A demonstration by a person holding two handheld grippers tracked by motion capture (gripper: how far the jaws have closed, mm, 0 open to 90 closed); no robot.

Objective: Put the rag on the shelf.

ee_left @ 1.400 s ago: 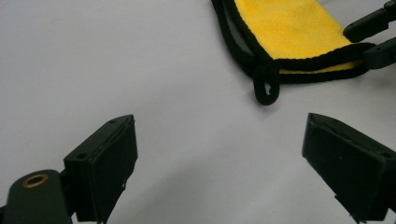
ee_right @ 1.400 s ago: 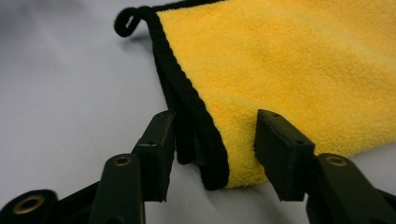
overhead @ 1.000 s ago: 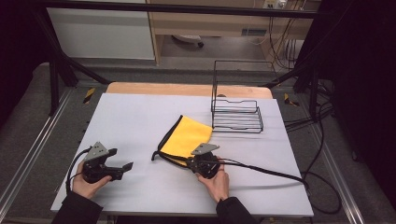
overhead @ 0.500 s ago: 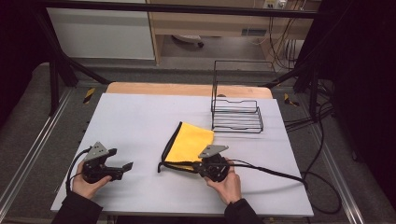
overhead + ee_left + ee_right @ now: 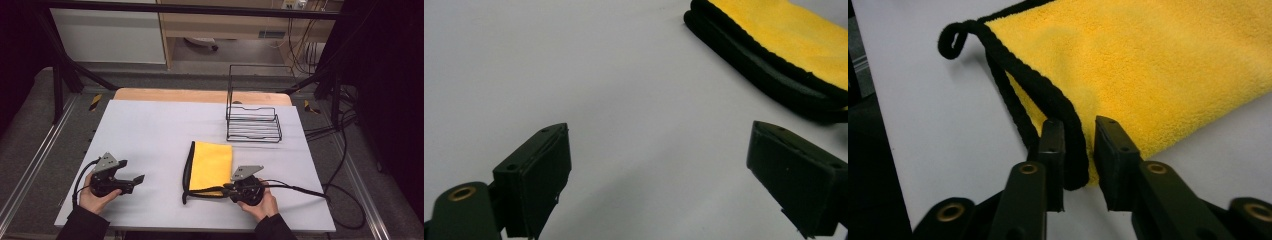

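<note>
High view: a person's hands are reaching in over the near edge of the desk (image 5: 150, 125), each holding a gripper.
Cloth: a folded yellow cloth (image 5: 212, 165) with a black border is lying flat toward the near edge, slightly right of the middle of the desk; its folded black edge is facing left.
Right gripper: the right gripper (image 5: 227, 189) is sitting at the cloth's near right corner, pointing left along its near edge.
Right jaws: in the right gripper view the jaws are standing close on either side of the cloth's (image 5: 1158, 65) black corner edge, and it is running up between them; a narrow gap is showing against the right-hand pad, so I cannot tell whether they are truly pinching it.
Loop: a black cord loop (image 5: 950, 37) is curling off the cloth's far corner in that view.
Left gripper: the left gripper (image 5: 137, 179) is hovering near the near left corner of the desk, well apart from the cloth.
Left jaws: in the left gripper view they are spread wide with bare desk (image 5: 599, 75) between them; the cloth (image 5: 784, 35) is lying beyond them at the upper right.
Rack: a black wire rack (image 5: 252, 122) is standing toward the far right corner.
</note>
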